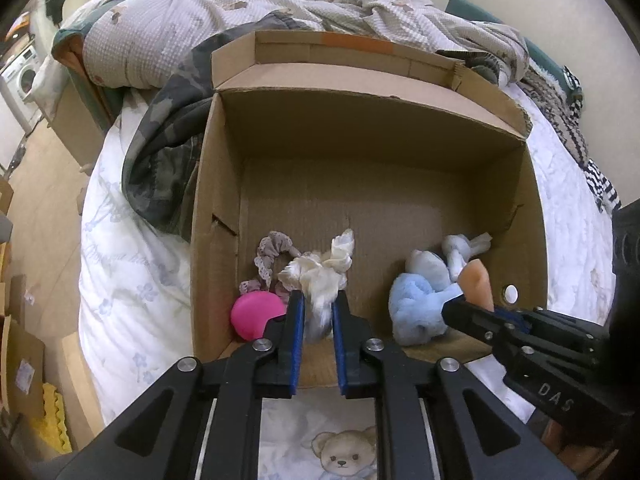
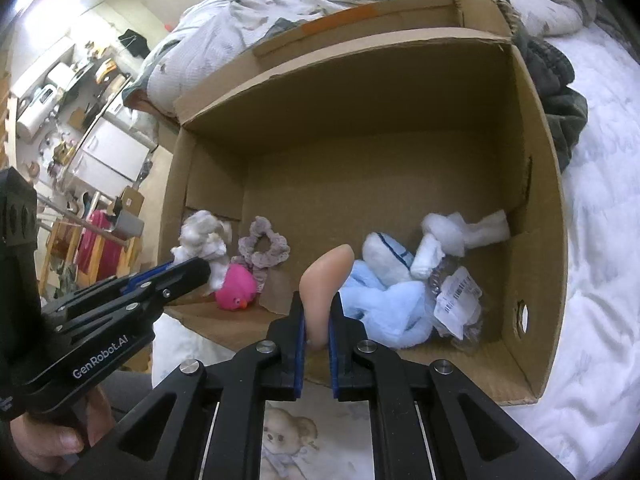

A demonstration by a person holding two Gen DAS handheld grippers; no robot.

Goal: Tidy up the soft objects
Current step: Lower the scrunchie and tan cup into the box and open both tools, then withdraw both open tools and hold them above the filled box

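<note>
Claws, two – left claw [image 1: 318, 312] grips cream scrunchie [image 1: 320, 276]; right claw [image 2: 318, 320] grips beige sponge [image 2: 326, 280].

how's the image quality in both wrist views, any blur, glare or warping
Left wrist view: strong fisheye bending with dark corners, the cardboard box walls bow outward, the cream cloth in the left gripper is soft. Right wrist view: same warping, glare top left, the peach sponge in the right gripper is fairly sharp.
</note>
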